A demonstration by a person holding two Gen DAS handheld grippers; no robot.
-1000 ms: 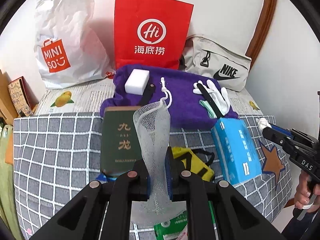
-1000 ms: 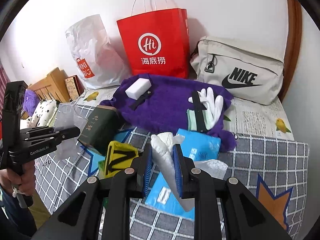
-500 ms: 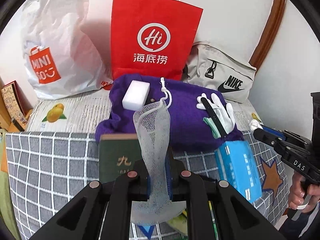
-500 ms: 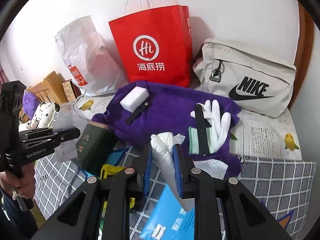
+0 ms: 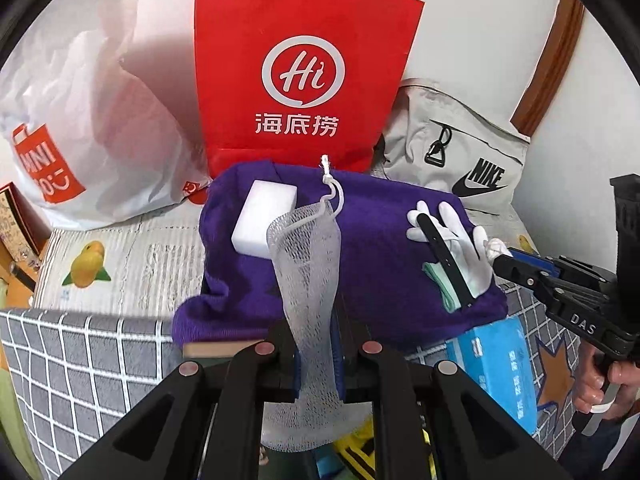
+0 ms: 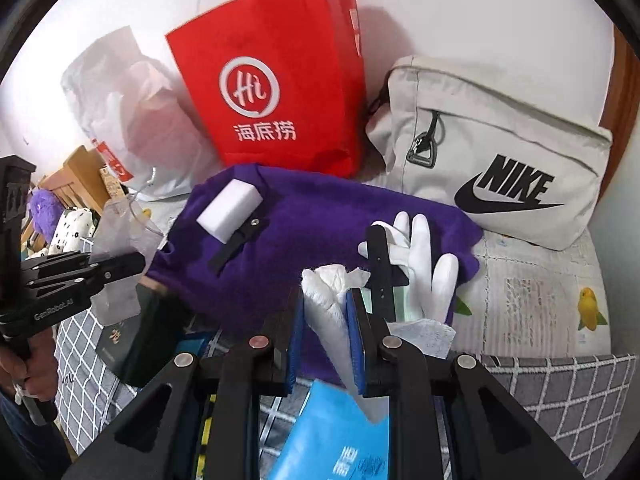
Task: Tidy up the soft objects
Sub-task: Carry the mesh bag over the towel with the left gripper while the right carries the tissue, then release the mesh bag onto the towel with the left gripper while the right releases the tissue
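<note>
Compared with a moment ago, both hand-held grippers are now sitting closer to the purple cloth (image 5: 372, 240), and the green book (image 6: 120, 340) and blue tissue pack (image 5: 496, 364) are slipping toward the bottom of each view. Going left to right along the wall, I am counting three bags: one white plastic bag (image 5: 80, 120), one red paper bag (image 5: 304, 80) and one beige Nike bag (image 5: 460, 152). On the purple cloth there is one white sponge block (image 5: 264, 220) to the left, with a black strap (image 6: 236, 244) just in front of it, and to the right one pair of white gloves (image 5: 452, 236) with a second black strap (image 5: 448, 260) lying across them and a pale green cloth (image 5: 440, 284) beside. The left hand-held gripper (image 5: 316, 364) is clenching one white mesh pouch (image 5: 308, 264), which is standing up above the cloth's near edge, its cord (image 5: 332, 188) curling at the top. The right hand-held gripper (image 6: 326, 344) is clamping one crumpled white tissue (image 6: 328, 292) just before the gloves. The grey checked bed cover (image 5: 80, 360) is lying beneath.
</note>
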